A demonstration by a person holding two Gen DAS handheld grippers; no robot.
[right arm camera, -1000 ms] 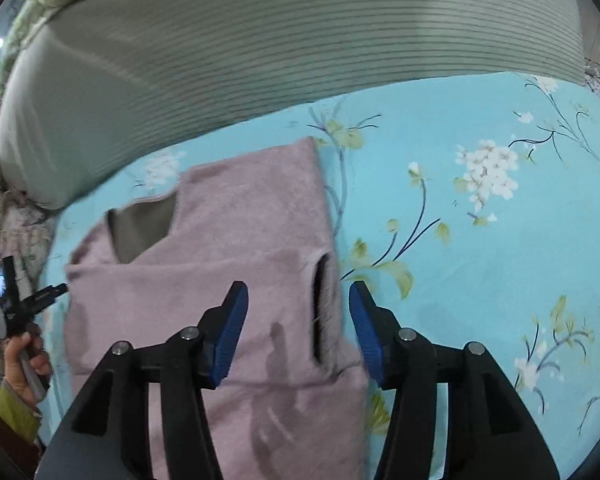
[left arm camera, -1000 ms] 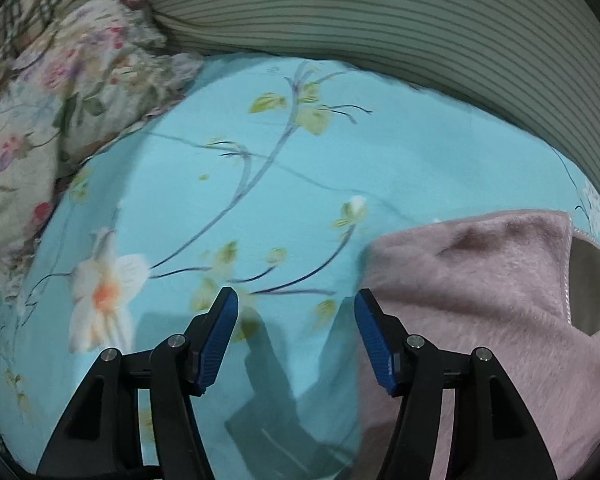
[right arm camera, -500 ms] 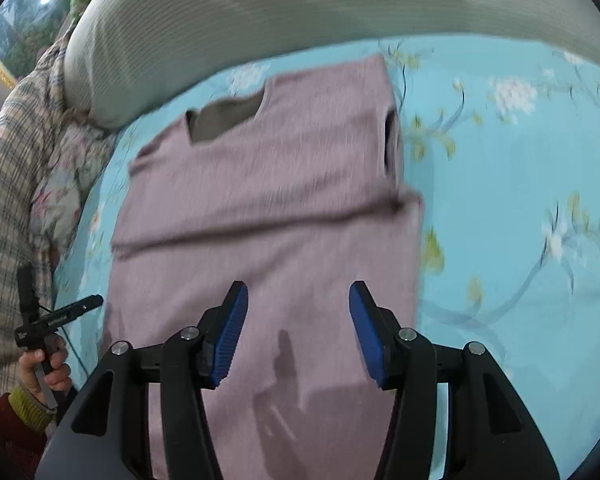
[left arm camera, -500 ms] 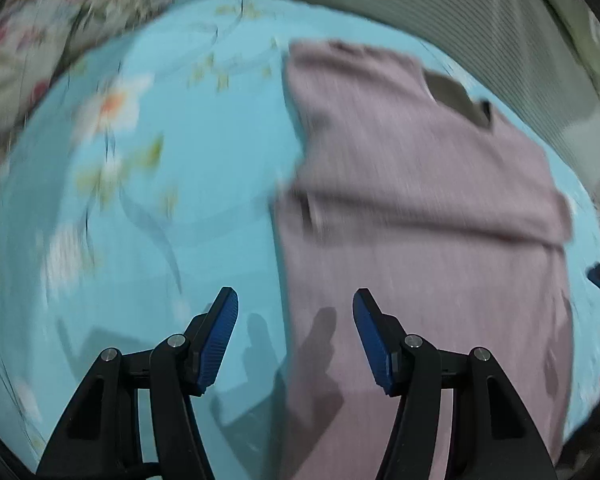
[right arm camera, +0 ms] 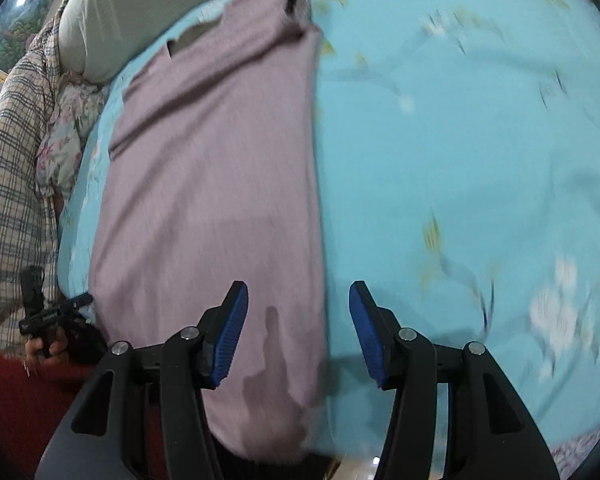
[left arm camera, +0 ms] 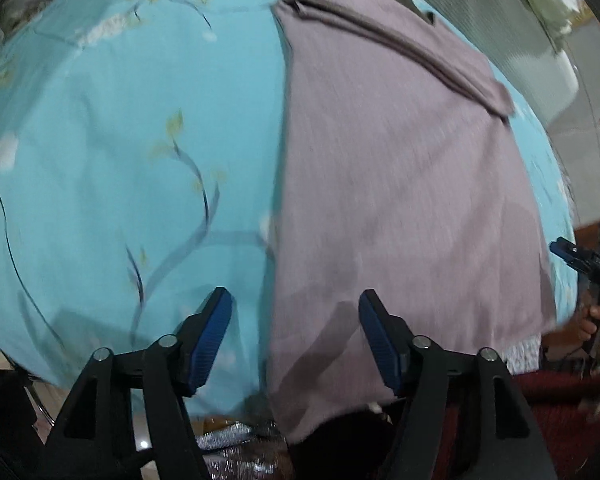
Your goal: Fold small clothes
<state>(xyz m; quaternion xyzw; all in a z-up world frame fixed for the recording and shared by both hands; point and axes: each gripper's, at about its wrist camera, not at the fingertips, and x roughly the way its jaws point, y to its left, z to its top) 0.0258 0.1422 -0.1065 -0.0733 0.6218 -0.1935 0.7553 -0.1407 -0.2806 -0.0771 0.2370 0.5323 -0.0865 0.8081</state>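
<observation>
Blue floral sheet (left arm camera: 100,160) covers the bed, with a mauve top (left arm camera: 400,200) lying flat on it, hem draping over the near edge. Left gripper (left arm camera: 294,336) sits over the hem's left corner, right gripper (right arm camera: 298,334) over its right edge, both jaws spread wide, holding nothing.

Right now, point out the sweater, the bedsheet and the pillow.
sweater (right arm camera: 212,184): right wrist view, middle of its body.
bedsheet (right arm camera: 460,152): right wrist view, bare blue part right of the sweater.
pillow (right arm camera: 140,4): right wrist view, striped front at the top left.
</observation>
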